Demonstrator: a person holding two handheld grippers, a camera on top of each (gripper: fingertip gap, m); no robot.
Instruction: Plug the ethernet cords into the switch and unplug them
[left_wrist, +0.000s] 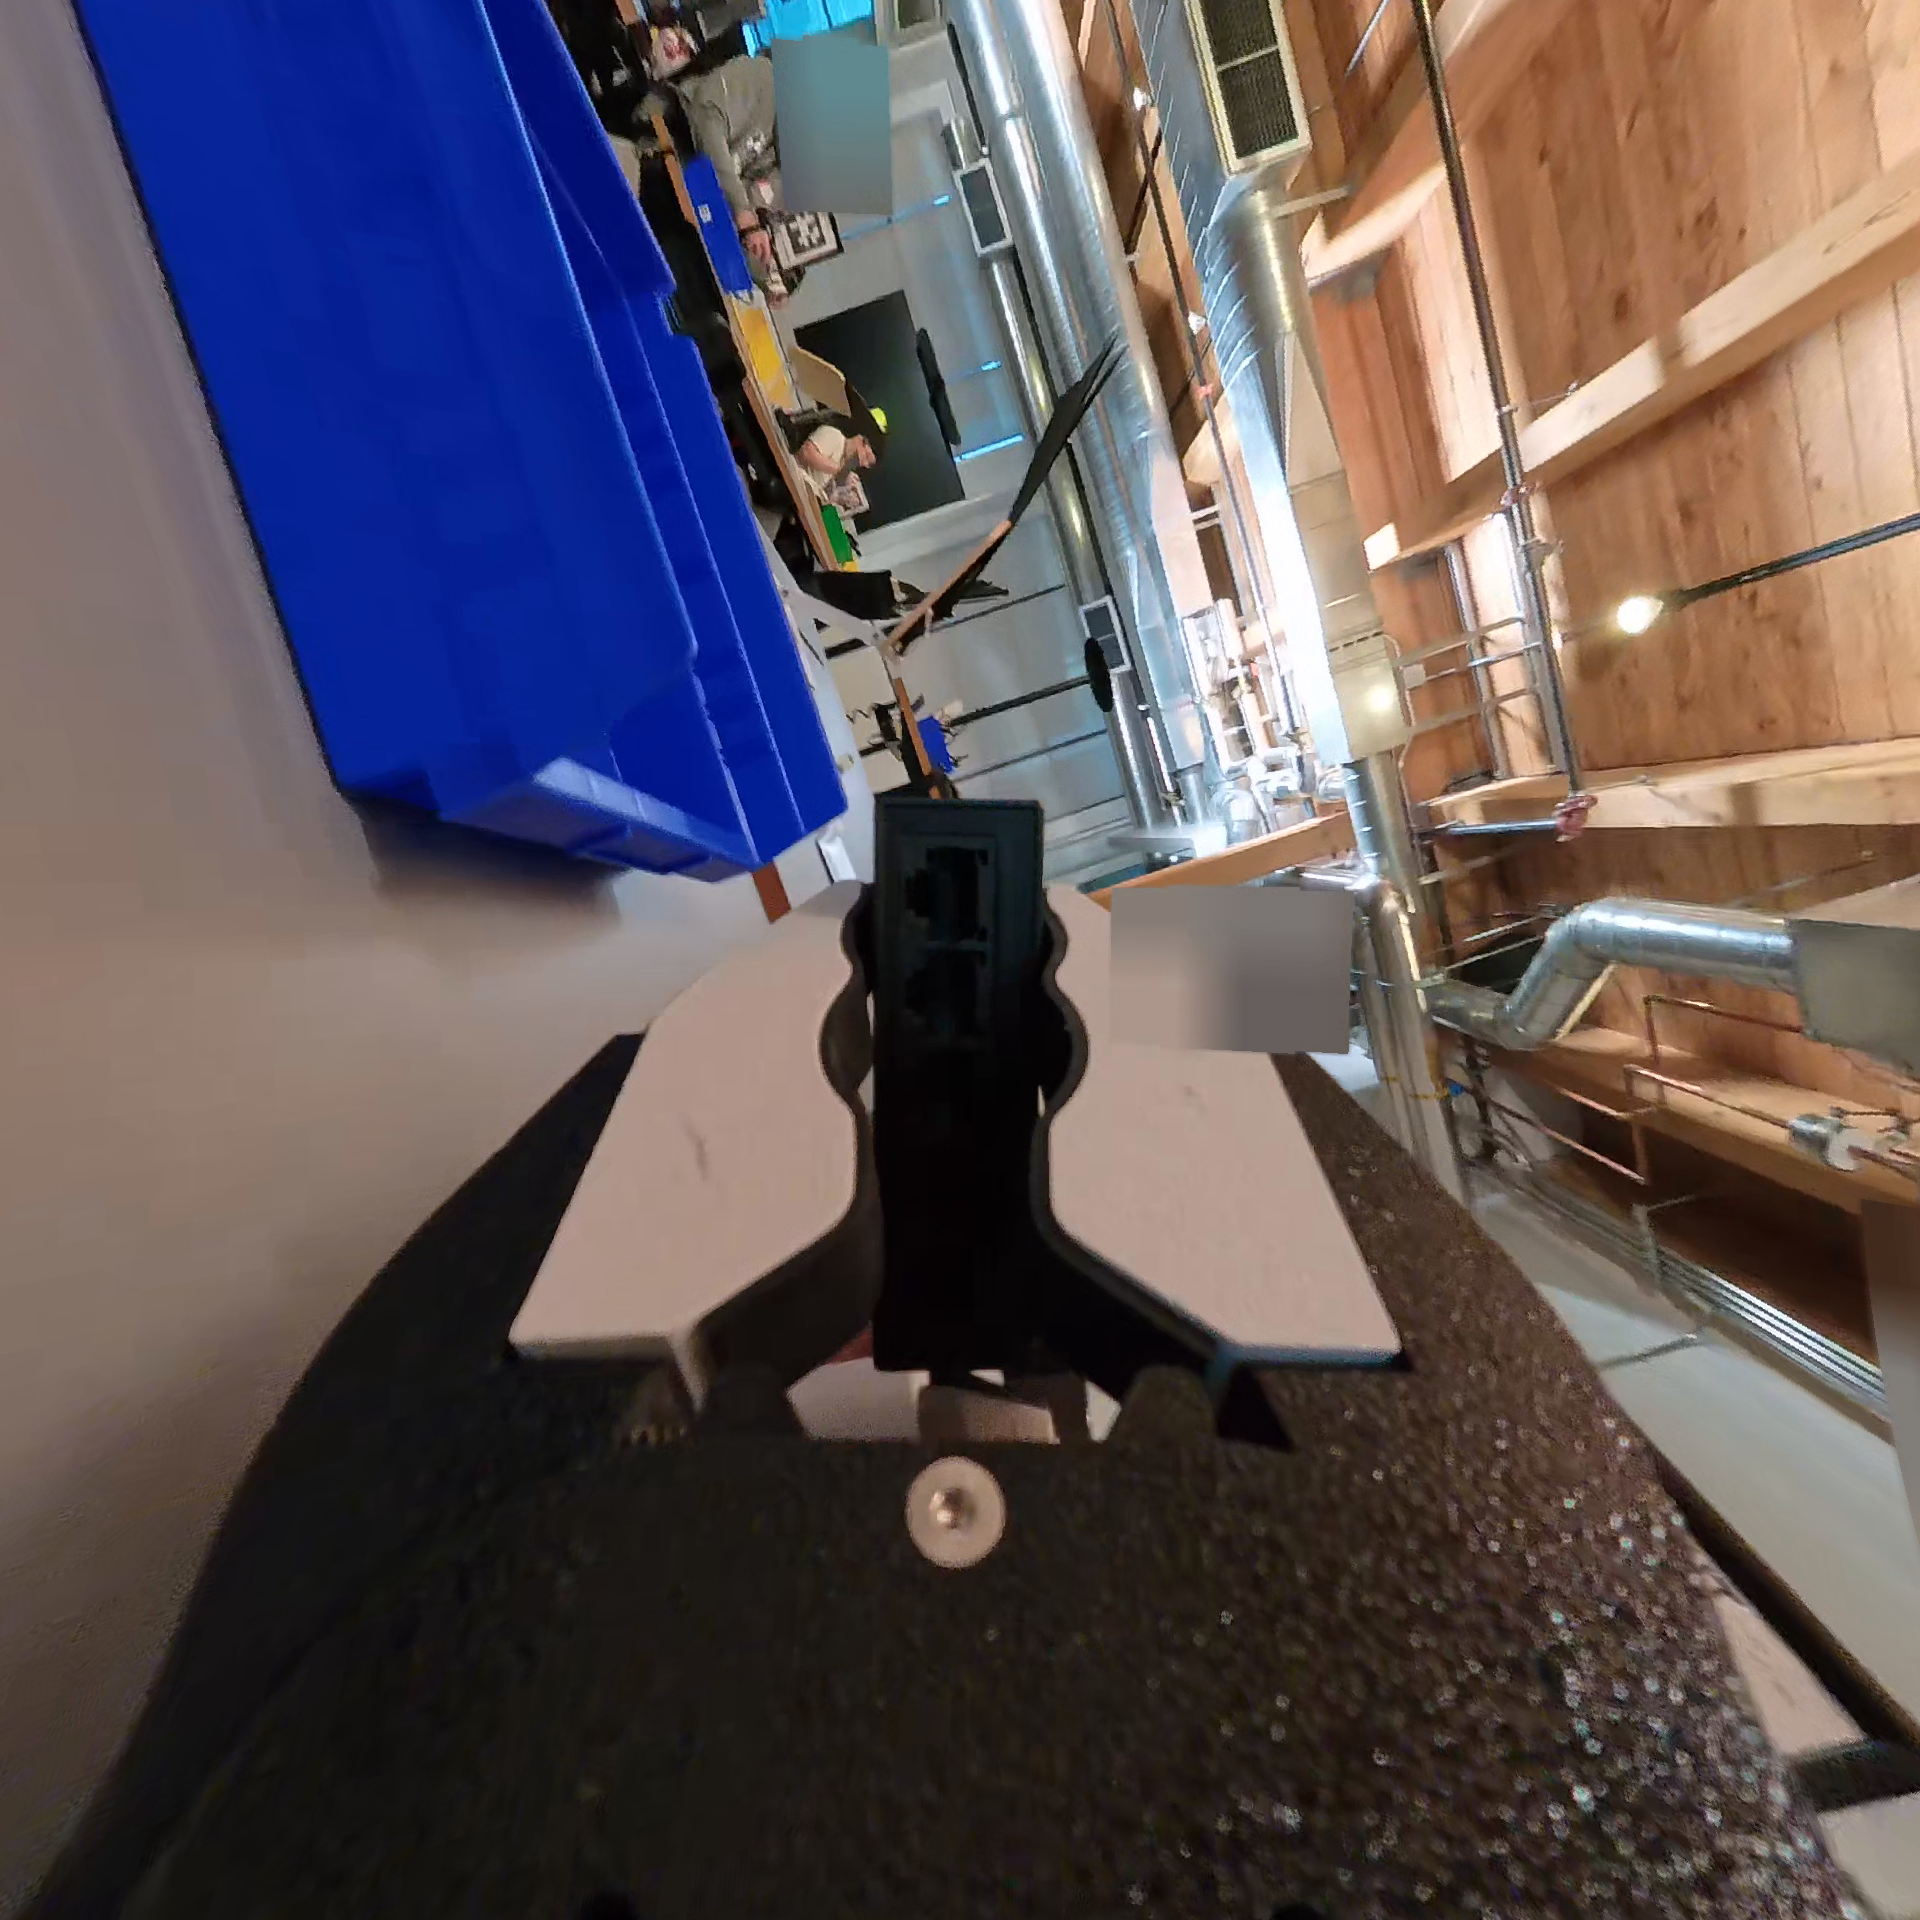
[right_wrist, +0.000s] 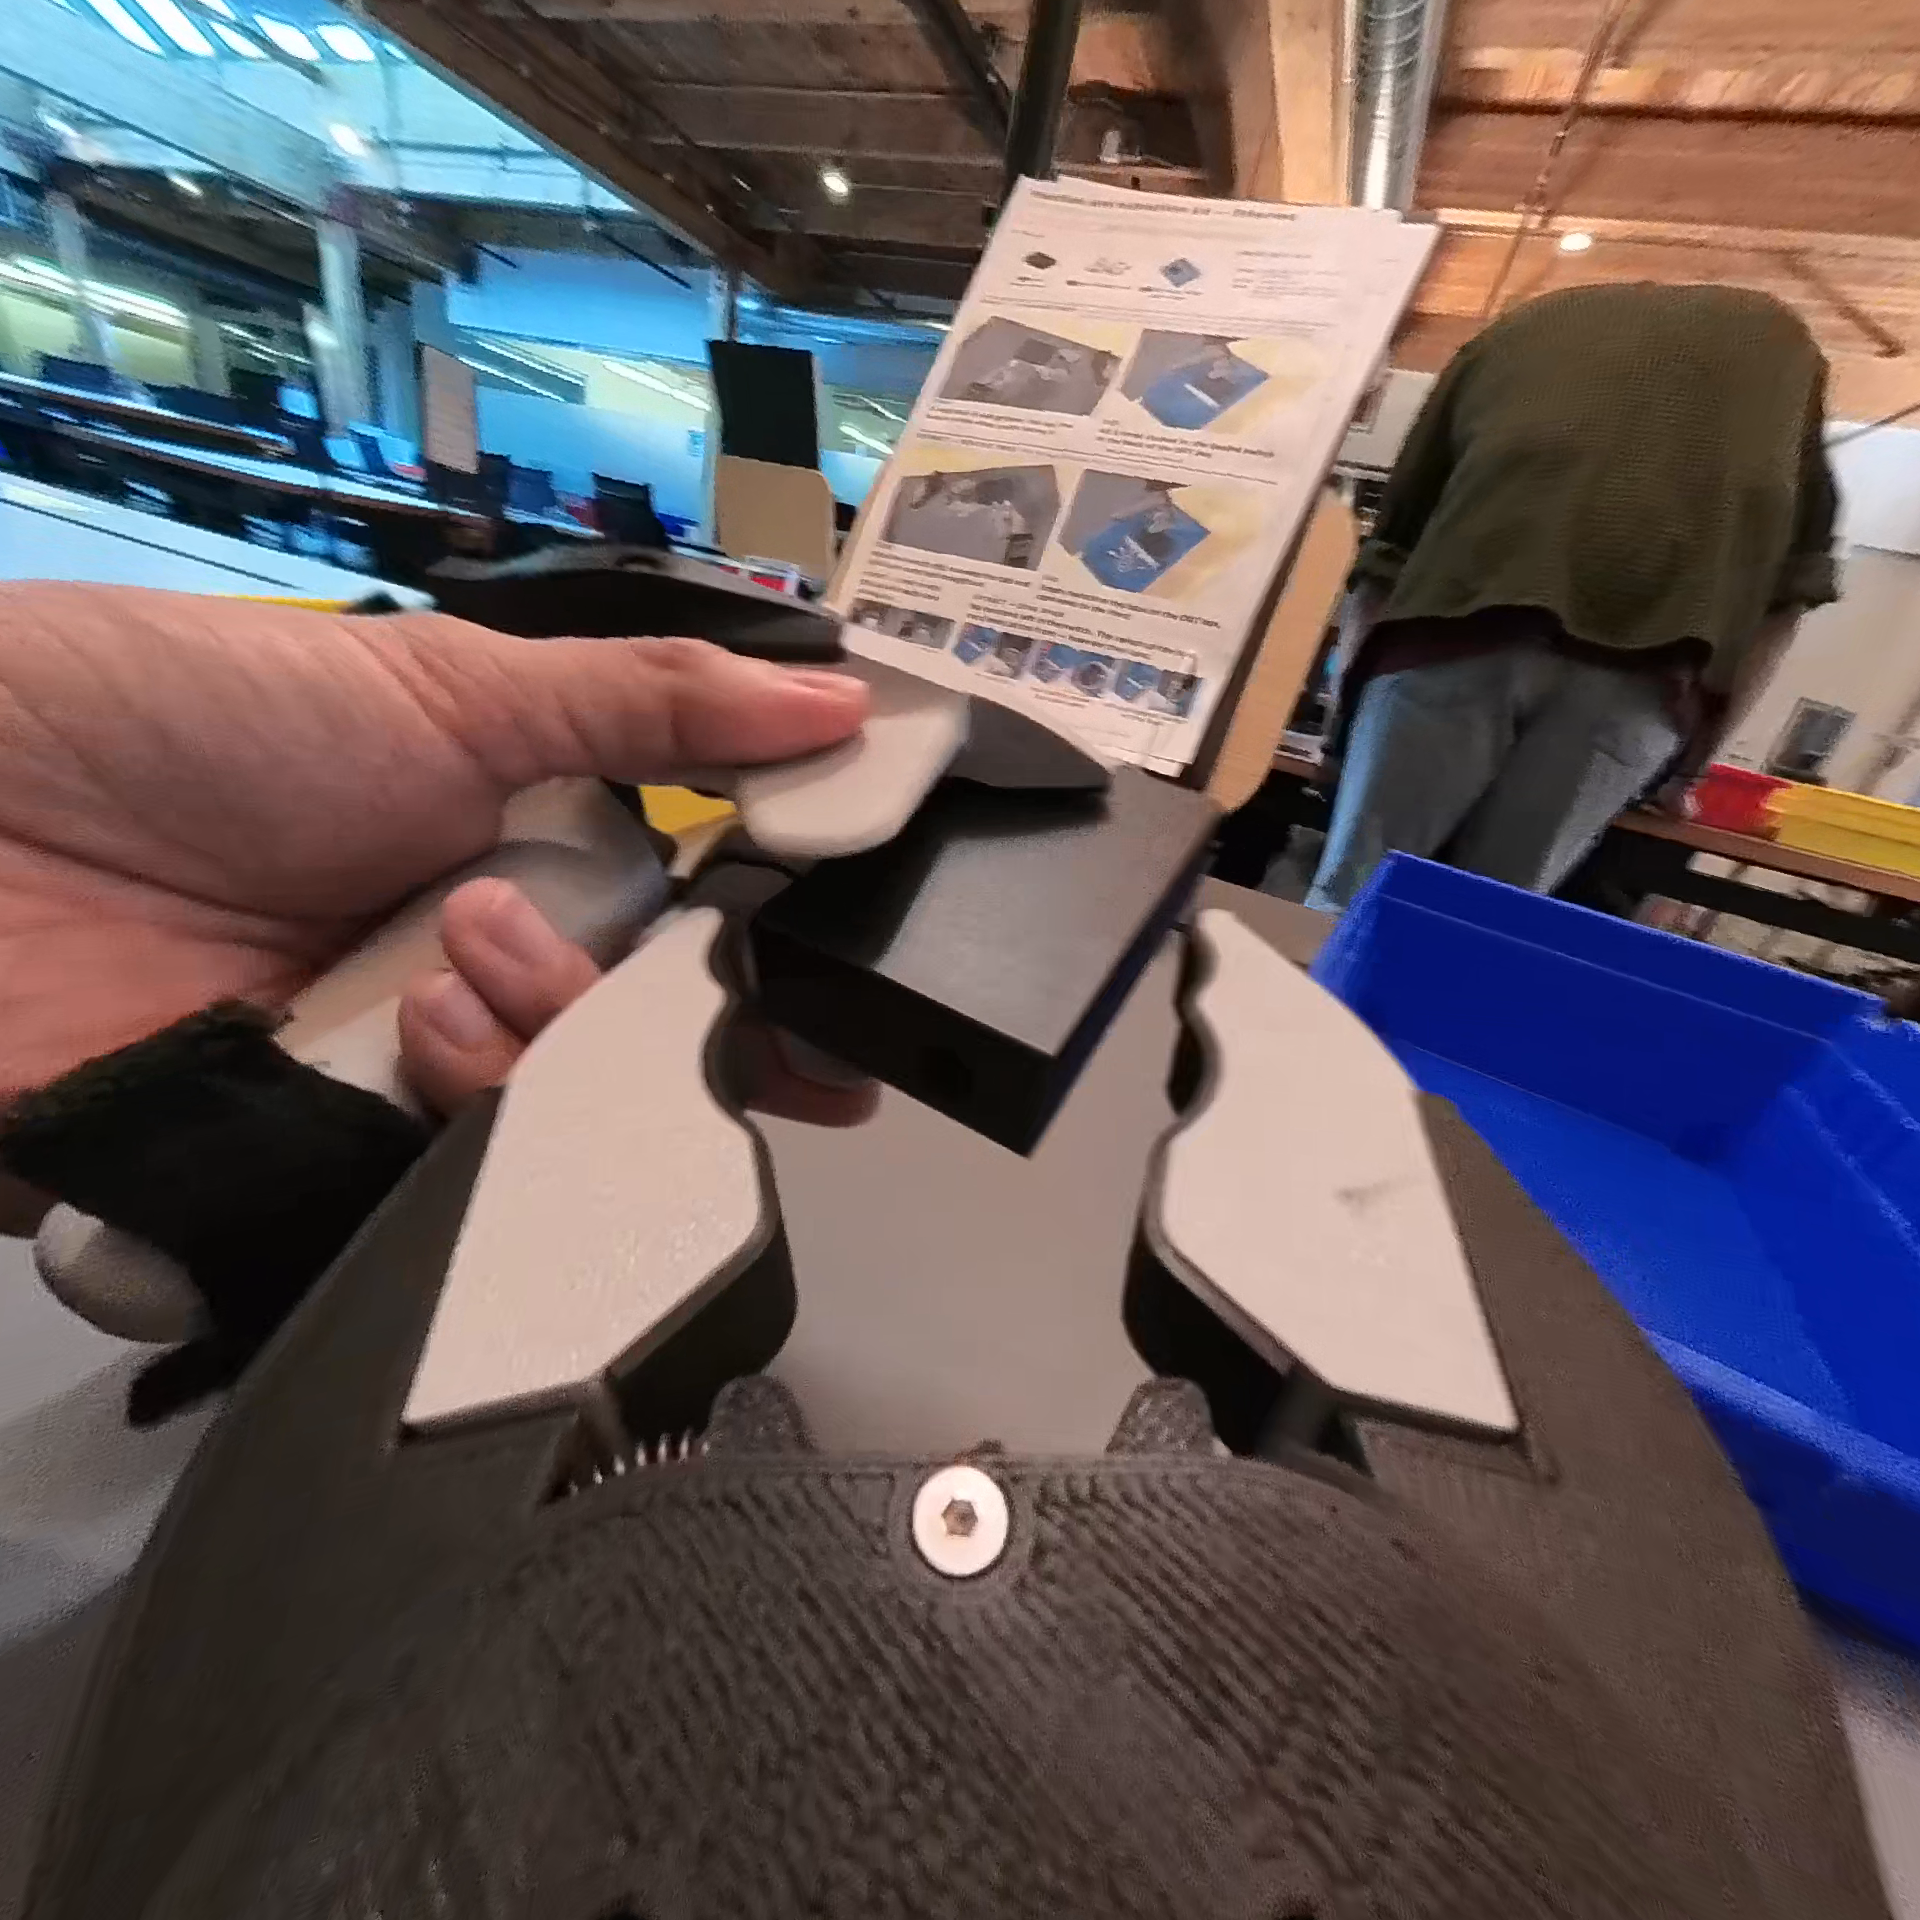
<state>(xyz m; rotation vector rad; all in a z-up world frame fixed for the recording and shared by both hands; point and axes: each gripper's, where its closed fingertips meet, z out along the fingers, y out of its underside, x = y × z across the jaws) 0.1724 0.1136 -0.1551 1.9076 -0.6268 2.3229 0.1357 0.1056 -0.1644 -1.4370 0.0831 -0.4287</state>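
Bin, blue, sits just right of the switch in the right wrist view; a printed sheet stands propped behind the switch, and a person in a green top bends over a bench farther back. Left gripper is clamped on the switch, a flat black box held off the table with two ports facing the camera. A hand carries that gripper. Right gripper is spread wide, fingers either side of the switch's near corner, not touching. No cords visible in either view. Left wrist view is rolled sideways; table edge blurred.
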